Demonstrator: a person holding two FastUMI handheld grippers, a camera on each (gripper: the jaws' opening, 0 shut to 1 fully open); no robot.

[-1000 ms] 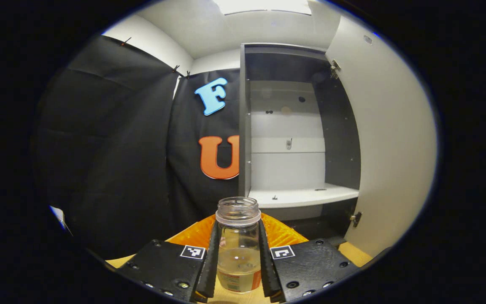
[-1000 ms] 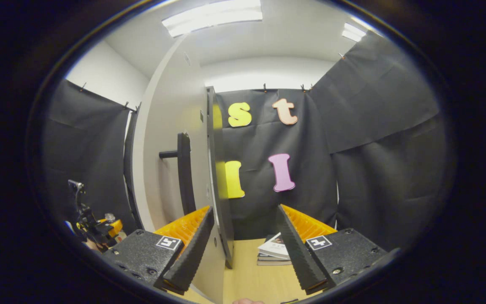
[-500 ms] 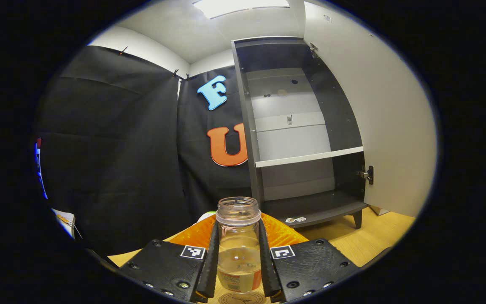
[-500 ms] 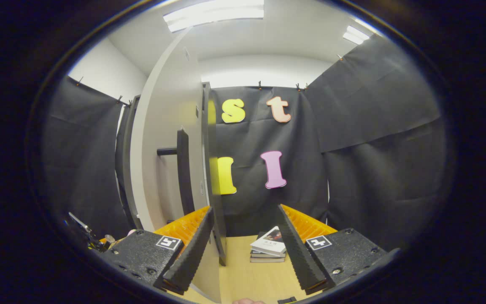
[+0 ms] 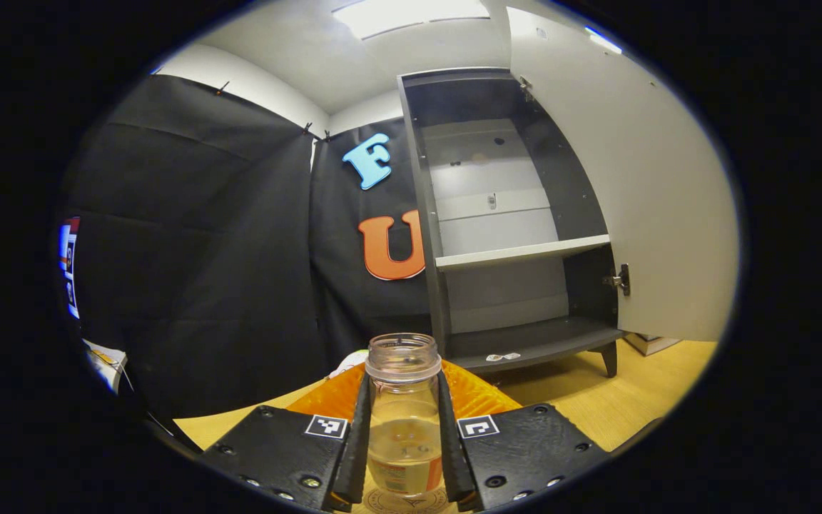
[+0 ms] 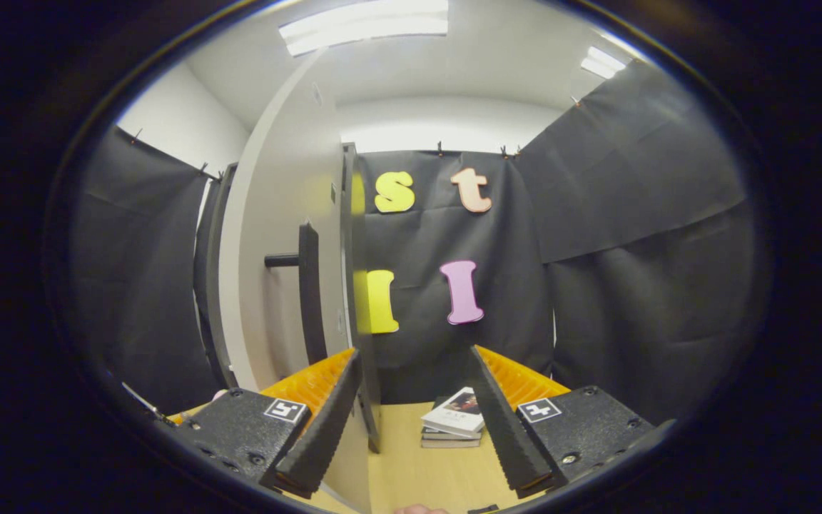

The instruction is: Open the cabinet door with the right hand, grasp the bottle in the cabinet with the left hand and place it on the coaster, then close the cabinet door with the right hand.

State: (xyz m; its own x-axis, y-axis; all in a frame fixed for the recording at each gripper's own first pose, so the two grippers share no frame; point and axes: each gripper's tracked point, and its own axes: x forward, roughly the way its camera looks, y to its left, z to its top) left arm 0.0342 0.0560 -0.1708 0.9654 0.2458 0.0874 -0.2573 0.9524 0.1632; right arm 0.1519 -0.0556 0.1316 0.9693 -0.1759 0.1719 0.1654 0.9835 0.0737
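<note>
A clear uncapped bottle [image 5: 402, 421] with pale liquid stands upright between my left gripper's fingers, and the left gripper [image 5: 403, 385] is shut on it. Just below its base lies a round brown coaster [image 5: 404, 502] on the wooden table; I cannot tell whether they touch. Behind stands the dark cabinet [image 5: 447, 214] with a white shelf, its pale door [image 5: 632, 185] swung wide to the right. In the right gripper view my right gripper [image 6: 414, 364] is open and holds nothing. It sits close to the door's edge [image 6: 349, 285], with the dark bar handle [image 6: 309, 285] to the left.
A small stack of books [image 6: 454, 427] lies on the wooden table [image 6: 411, 475] ahead of the right gripper. Black cloth walls close in the booth on all sides. A small white item [image 5: 501, 356] lies on the cabinet's bottom board.
The left gripper has come down out of the cabinet with the bottle, and the coaster has come into sight under it. The right gripper has barely shifted beside the door.
</note>
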